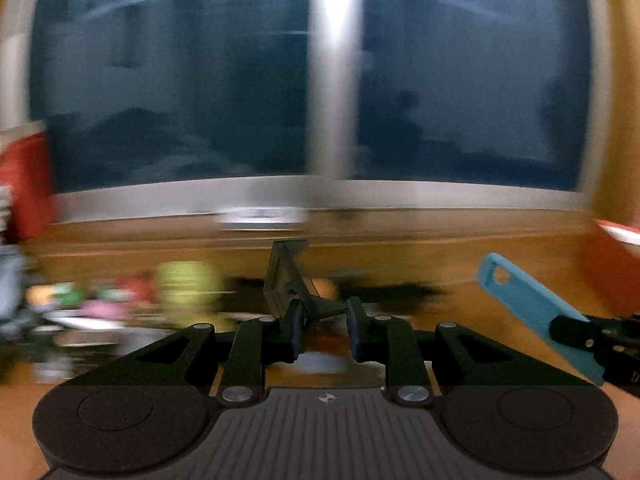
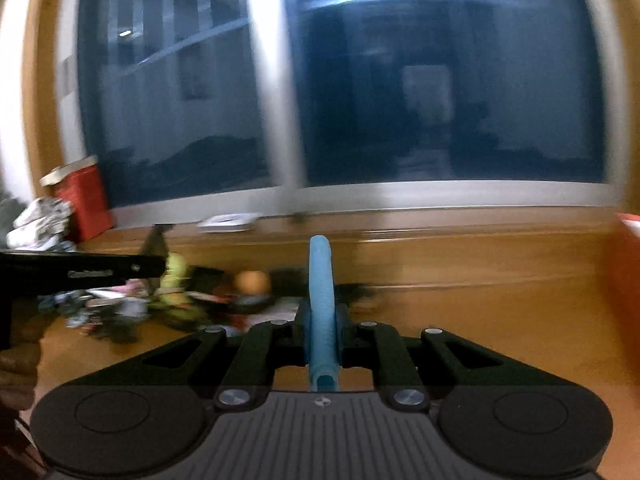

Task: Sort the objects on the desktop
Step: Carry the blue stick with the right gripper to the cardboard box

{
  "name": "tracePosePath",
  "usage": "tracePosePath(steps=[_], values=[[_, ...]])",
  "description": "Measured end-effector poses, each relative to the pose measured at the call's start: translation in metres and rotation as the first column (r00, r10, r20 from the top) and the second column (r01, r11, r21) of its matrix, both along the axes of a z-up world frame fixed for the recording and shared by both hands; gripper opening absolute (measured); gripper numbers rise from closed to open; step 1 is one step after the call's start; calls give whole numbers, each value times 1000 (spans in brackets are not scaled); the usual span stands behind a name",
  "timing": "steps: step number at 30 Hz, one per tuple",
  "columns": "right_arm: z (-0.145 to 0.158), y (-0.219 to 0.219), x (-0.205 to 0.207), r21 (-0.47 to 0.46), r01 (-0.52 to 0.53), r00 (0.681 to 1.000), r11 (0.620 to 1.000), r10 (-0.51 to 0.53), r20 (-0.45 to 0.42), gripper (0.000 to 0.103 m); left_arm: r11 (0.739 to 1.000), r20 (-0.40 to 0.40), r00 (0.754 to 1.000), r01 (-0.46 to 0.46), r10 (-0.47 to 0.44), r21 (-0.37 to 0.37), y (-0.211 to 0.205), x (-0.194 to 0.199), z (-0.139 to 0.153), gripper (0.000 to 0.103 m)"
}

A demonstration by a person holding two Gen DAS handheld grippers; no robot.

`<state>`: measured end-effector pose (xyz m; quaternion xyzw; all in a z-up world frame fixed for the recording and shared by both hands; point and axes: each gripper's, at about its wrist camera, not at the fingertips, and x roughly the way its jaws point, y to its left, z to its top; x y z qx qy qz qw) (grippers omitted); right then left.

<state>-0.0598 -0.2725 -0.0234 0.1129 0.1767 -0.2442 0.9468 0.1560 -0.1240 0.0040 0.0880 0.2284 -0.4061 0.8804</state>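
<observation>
Clamping a blue phone case edge-on between its fingers, my right tool holds the case above the wooden worktop; seen from the left wrist camera, the same case slants up and to the left out of the right tool, a cut-out hole near its far end. My left tool grips a dark, angular plastic piece that I cannot name for certain; its left finger presses on the piece's base, and the fingers stand fairly close together with a gap showing by the right one.

Beyond both tools, a blurred heap of small things lies on the worktop: something yellow-green, something orange and round, pink and red scraps. The blur is too strong to tell them apart further. A red container with a pale rim stands at the far left by the window, with crumpled white stuff just beside it. Another red container sits at the right edge. A flat white item lies on the sill.
</observation>
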Motion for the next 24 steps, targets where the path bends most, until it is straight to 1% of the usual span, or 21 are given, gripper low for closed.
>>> tracePosePath(steps=[2, 3, 5, 8, 11, 13, 15, 18, 19, 21, 23, 24], values=[[4, -18, -49, -18, 98, 995, 995, -98, 0, 13, 995, -2, 995, 101, -101, -22, -39, -37, -2, 23], [6, -25, -72, -26, 149, 989, 988, -149, 0, 13, 988, -6, 988, 154, -154, -30, -58, -53, -3, 23], [10, -35, -115, -31, 253, 968, 967, -253, 9, 13, 966, -13, 966, 256, -257, -46, -95, -82, -4, 23], [12, -45, -169, -30, 387, 922, 921, -387, 14, 13, 919, -2, 920, 390, -391, -66, -145, -121, 0, 23], [11, -59, -206, -52, 480, 877, 876, -481, -5, 13, 865, 28, 870, 493, -493, -90, -184, -153, 3, 23], [13, -73, -226, -56, 516, 856, 855, -517, -6, 13, 831, 43, 837, 547, -545, -103, -210, -174, 7, 23], [15, -94, -238, -55, 534, 845, 844, -535, -2, 13, 804, 51, 811, 585, -583, -105, -236, -194, 11, 24], [19, -135, -252, -52, 545, 838, 837, -546, -3, 13, 785, 67, 790, 613, -610, -87, -276, -211, 13, 24], [19, -152, -254, -54, 543, 839, 838, -545, -6, 13, 781, 68, 785, 620, -616, -77, -289, -215, 12, 24], [18, -189, -251, -59, 555, 830, 829, -557, -14, 13, 776, 56, 778, 628, -625, -61, -314, -219, 7, 24], [17, -227, -245, -47, 569, 822, 821, -570, -12, 13, 788, 28, 789, 615, -614, -33, -344, -222, -1, 24], [17, -245, -242, -36, 574, 818, 818, -575, -7, 13, 794, 3, 795, 607, -607, -23, -360, -222, -3, 24]])
